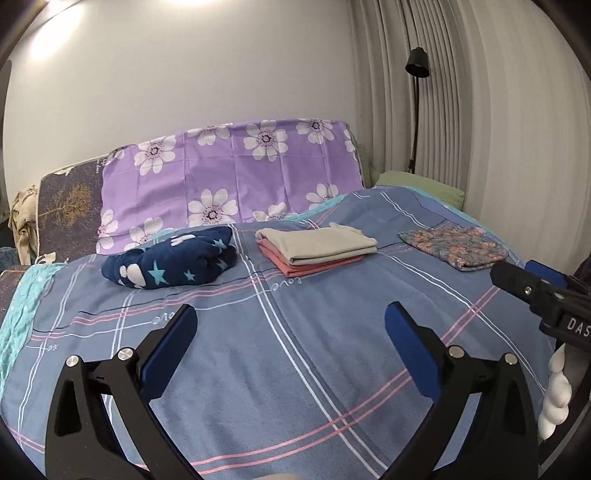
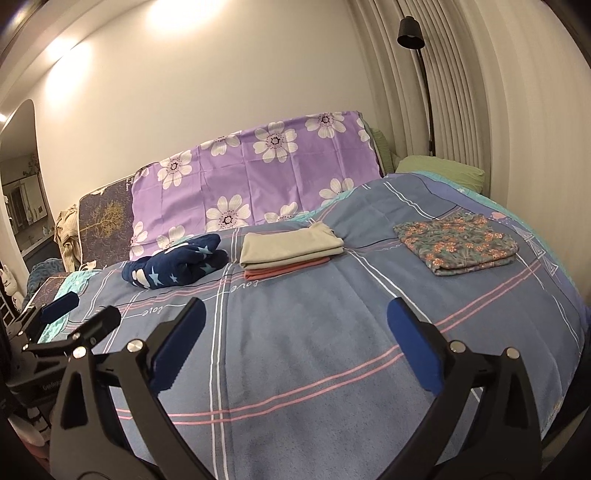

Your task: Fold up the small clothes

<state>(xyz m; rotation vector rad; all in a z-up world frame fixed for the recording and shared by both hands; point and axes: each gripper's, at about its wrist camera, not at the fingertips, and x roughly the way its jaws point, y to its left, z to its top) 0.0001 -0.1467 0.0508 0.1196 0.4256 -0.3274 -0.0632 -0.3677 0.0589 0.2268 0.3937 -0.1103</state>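
Clothes lay folded across the bed (image 1: 295, 350): floral piece (image 2: 458, 243), beige stack (image 2: 288, 247), well beyond both empty, spread grippers (image 1: 290, 332) (image 2: 295, 328).

Right gripper (image 1: 532, 284) cut off by frame edge right of the floral folded garment (image 1: 456, 246) — jaw state unreadable. Salmon garment (image 2: 284, 268) mostly hidden beneath beige garment (image 2: 288, 243), left of the floral one. Floor lamp (image 2: 410, 31) base hidden behind green pillow (image 2: 443, 168) — beyond it.
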